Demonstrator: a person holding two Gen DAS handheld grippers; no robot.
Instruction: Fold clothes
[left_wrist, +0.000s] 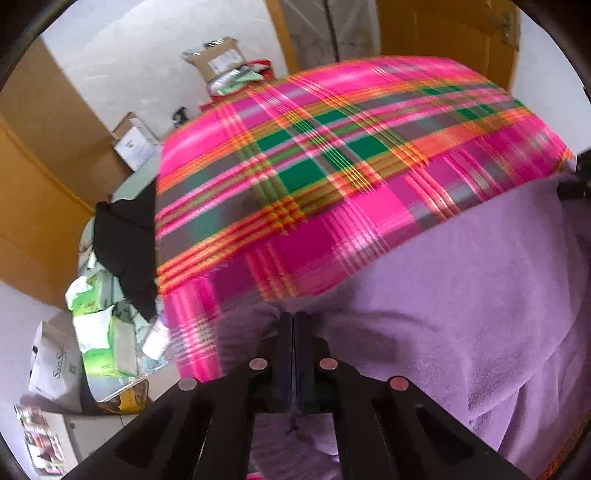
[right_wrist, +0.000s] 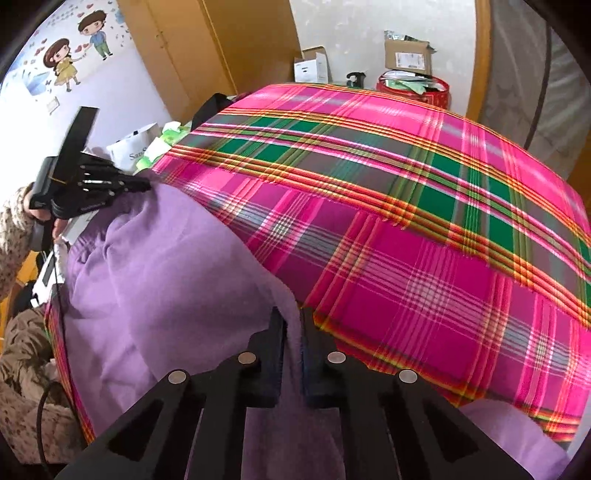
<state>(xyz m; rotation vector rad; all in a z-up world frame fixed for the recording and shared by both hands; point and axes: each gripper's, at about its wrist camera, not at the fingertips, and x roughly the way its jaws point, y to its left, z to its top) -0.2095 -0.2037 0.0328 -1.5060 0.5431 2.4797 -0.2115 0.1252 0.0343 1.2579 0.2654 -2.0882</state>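
Note:
A lilac garment (right_wrist: 166, 277) lies on a table under a pink, green and orange plaid cloth (right_wrist: 406, 221). My right gripper (right_wrist: 293, 321) is shut on the garment's edge, with a fold of lilac fabric pinched between its black fingers. In the left wrist view my left gripper (left_wrist: 294, 325) is shut on another edge of the lilac garment (left_wrist: 461, 277), where the fabric bunches at the tips over the plaid cloth (left_wrist: 332, 166). The right wrist view also shows the left gripper (right_wrist: 144, 184) at the garment's far left corner, held by a hand in a patterned sleeve (right_wrist: 14, 236).
Left of the table lie green and white packets (left_wrist: 103, 332), a white bag (left_wrist: 55, 365) and a black cloth (left_wrist: 125, 236). Behind the table stand cardboard boxes (right_wrist: 406, 55), a red bin (right_wrist: 413, 90) and wooden doors (right_wrist: 207, 48).

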